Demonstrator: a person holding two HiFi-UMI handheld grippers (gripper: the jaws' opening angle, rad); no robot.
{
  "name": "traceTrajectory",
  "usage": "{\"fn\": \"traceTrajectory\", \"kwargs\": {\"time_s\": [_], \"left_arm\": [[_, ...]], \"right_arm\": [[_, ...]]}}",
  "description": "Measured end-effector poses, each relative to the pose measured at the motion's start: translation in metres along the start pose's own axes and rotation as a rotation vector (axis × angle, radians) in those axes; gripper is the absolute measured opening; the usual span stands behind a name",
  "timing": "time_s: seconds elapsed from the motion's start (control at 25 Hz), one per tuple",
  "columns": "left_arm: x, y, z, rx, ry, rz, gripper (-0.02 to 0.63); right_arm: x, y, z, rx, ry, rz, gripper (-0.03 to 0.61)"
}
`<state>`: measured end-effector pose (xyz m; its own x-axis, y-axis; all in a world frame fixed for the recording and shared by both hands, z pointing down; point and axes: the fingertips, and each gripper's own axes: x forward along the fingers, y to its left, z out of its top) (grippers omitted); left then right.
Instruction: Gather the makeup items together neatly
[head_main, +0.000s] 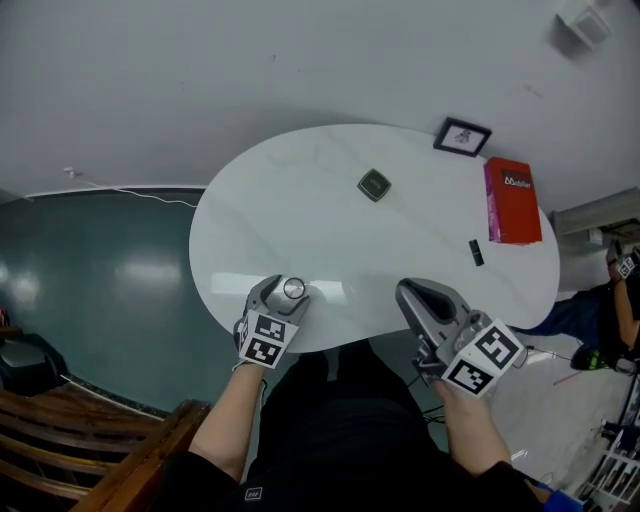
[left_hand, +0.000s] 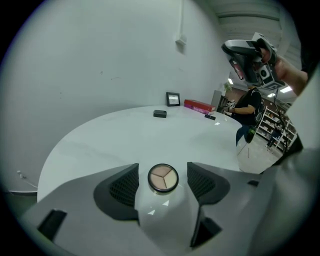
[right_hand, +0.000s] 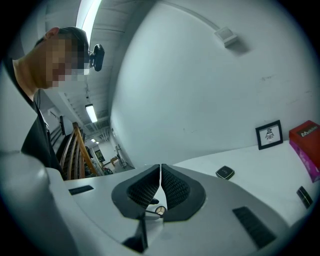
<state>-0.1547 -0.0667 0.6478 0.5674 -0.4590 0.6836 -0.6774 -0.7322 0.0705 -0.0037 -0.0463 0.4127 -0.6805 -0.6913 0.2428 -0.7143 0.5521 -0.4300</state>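
- The left gripper is at the near edge of the table. Its jaws are spread wide on either side of the round compact, and the pads are clear of it.
- To do this well, keep the compact centred, bring the pads level with its rim, and close gently so it doesn't skid.
- The right gripper, over the table's near right edge, is closed on nothing.
- A square compact lies mid-table.
- A small black stick lies beside a red box at the table's far right.

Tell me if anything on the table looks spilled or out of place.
Nothing spilled or damaged. The makeup is scattered: palette at the near edge, compact mid-table, a small black item by the red box.
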Motion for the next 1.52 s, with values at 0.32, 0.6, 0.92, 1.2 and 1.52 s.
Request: {"fn": "traceTrajectory", "kwargs": {"time_s": [0.32,0.6,0.92,1.2,1.52], "left_arm": [[0.02,0.0,-0.01,-0.011,0.072,-0.03,0.263],[0.023,0.002,-0.012,-0.005,0.106,-0.02,0.234],[0.018,-0.001,0.039,-0.004,0.033,-0.019,0.233],[0.03,0.003,0.113,0.024,-0.025,-0.011,0.233],[0.07,0.01,0.144,0.04,-0.024,-0.002,0.233]], "right_arm": [[-0.015,-0.007,0.011,0.003,-0.031,-0.034,0.037],[-0.024,-0.011,0.025,0.003,-0.066,-0.046,0.037],[-0.034,-0.027,0.038,0.011,-0.092,-0.064,0.037],[-0.036,-0.052,0.042,0.041,-0.104,-0.061,0.037],[-0.033,-0.088,0.038,0.026,-0.073,-0.073,0.037]]}}
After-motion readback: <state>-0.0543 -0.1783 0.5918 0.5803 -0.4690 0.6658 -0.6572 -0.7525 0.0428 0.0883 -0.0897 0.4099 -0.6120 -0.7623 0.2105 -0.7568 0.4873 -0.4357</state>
